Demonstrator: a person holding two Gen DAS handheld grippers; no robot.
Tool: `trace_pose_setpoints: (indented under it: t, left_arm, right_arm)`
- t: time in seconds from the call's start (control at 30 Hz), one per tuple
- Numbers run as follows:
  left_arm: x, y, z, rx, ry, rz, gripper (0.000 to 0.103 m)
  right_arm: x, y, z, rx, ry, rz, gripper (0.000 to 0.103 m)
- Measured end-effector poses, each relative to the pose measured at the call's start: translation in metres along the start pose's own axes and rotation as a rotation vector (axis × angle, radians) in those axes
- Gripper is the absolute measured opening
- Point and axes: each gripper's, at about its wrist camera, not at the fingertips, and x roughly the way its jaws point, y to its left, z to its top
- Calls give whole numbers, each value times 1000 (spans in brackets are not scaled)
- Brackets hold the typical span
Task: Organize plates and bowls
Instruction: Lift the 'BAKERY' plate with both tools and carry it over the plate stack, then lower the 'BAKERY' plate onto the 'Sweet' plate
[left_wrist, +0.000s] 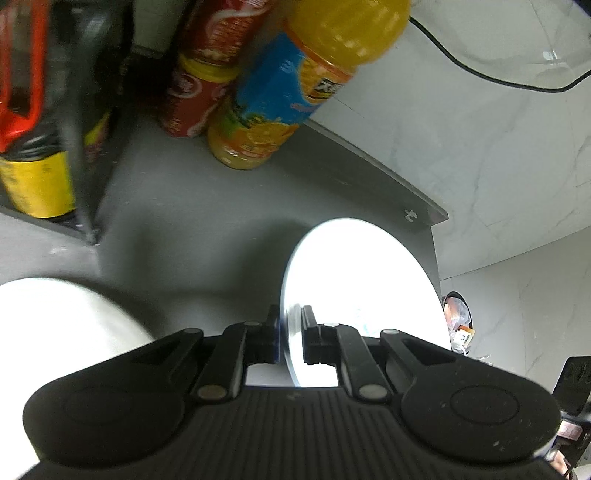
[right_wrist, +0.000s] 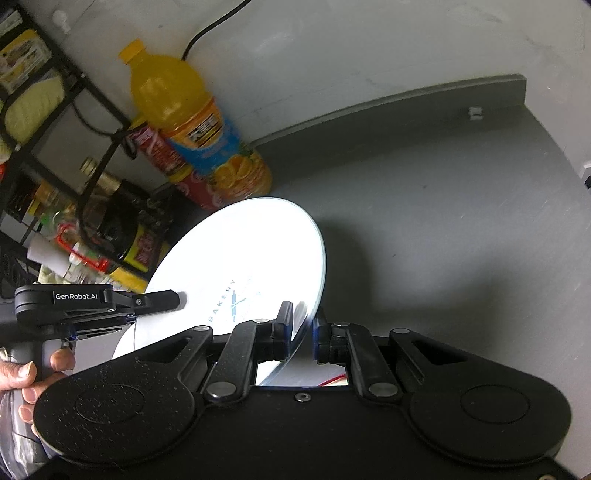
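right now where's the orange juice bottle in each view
Left wrist view: the orange juice bottle leans across the top centre, cap end cut off at the upper edge, beside red-labelled bottles.
Right wrist view: the same bottle stands upper left of centre against the wall, behind the white plate.
Shared landmark: the black cable running along the wall near the bottle.

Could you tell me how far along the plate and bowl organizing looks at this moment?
Nothing shows as finished: no stack or rack of dishes is in view. In hand: the white plate, printed BAKERY, is held tilted above the grey countertop, with the right gripper and the left gripper each shut on its rim. Left: setting it down, and a second white dish beside it, too blurred to identify.
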Motion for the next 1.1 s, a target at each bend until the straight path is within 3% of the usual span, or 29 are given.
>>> trace_pose_setpoints:
  t: [0.5, 1.1]
  left_arm:
    - [-41, 58, -13, 0, 7, 16, 9]
    - [-66, 120, -35, 15, 56, 28, 9]
  right_arm:
    - [13, 57, -43, 16, 1, -1, 10]
    - [34, 92, -84, 36, 24, -26, 10]
